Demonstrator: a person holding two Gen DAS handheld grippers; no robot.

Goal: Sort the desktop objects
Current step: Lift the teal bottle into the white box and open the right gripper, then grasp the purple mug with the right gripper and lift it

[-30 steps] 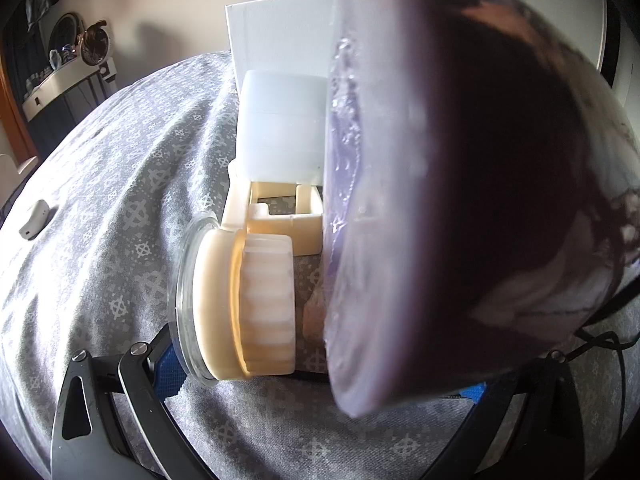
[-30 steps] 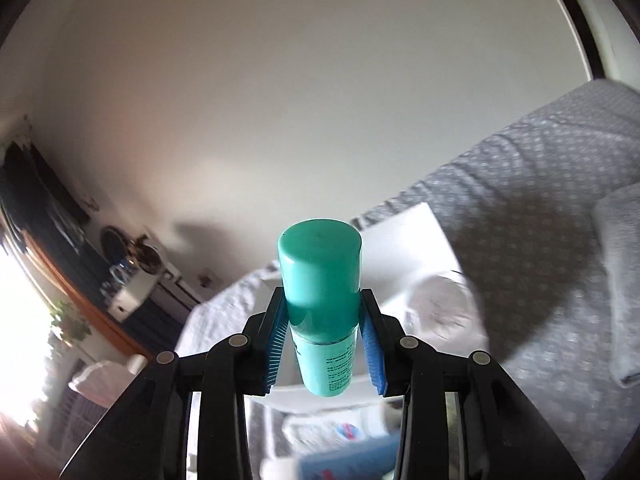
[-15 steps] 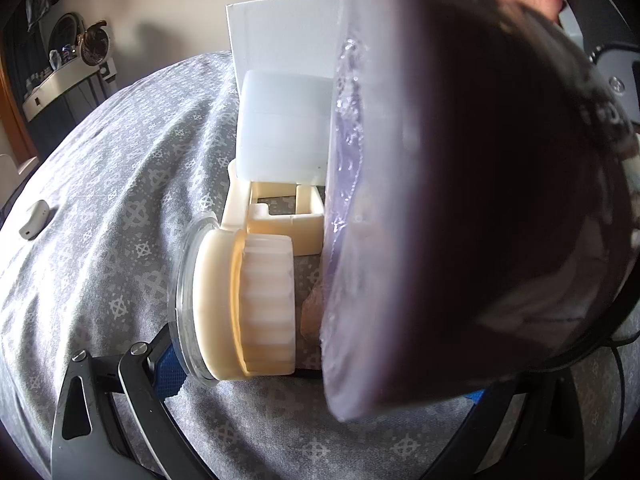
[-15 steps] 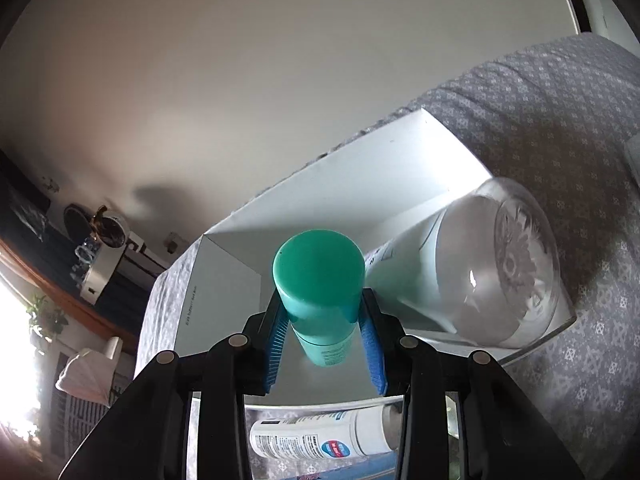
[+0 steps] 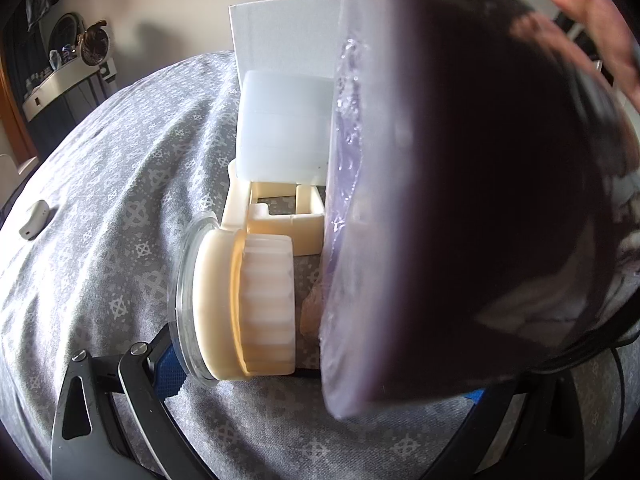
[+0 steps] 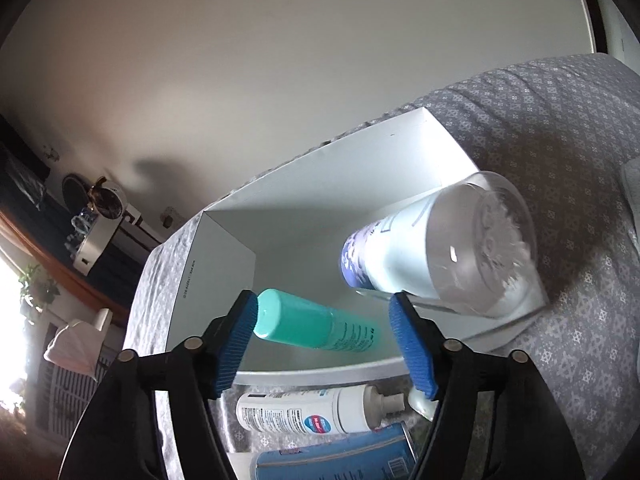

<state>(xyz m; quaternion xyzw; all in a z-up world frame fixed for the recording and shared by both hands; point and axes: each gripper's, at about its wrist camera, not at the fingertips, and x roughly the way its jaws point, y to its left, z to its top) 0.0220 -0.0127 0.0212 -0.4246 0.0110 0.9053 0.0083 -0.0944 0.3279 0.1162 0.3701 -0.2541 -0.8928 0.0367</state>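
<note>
1. Although several things carry print, none of it reads clearly: the teal bottle [image 6: 316,327] has dark lines of text on its body, the white pump bottle [image 6: 312,410] has a dense block of small type and a red and blue badge, and the white box [image 6: 224,256] has one fine printed line down its left outer wall, all too small to make out.
2. The white box stands open on the grey patterned cloth [image 6: 560,160]. The teal bottle lies on its side inside it, cap towards the left.
3. A large clear bottle [image 6: 440,248], holding something white and wearing a purple-and-white label, lies tilted across the box's right edge with its base pointing outward.
4. Just outside the near wall of the box lie the pump bottle and a blue can [image 6: 332,460], both on their sides.
5. The right tongs [image 6: 324,320] are opening; the teal bottle shows between the blue pads, which no longer press on it.
6. A second ago that bottle stood upright, clamped in the right tongs above the box; now it is released and down in the box.
7. In the left wrist view a blurred purple thing [image 5: 460,200] and a cream ribbed cap [image 5: 248,304] fill the gap of the left tongs [image 5: 320,380]; whether they grip either I cannot tell. This view matches the earlier one, save a hand [image 5: 596,28] now at the top right.
</note>
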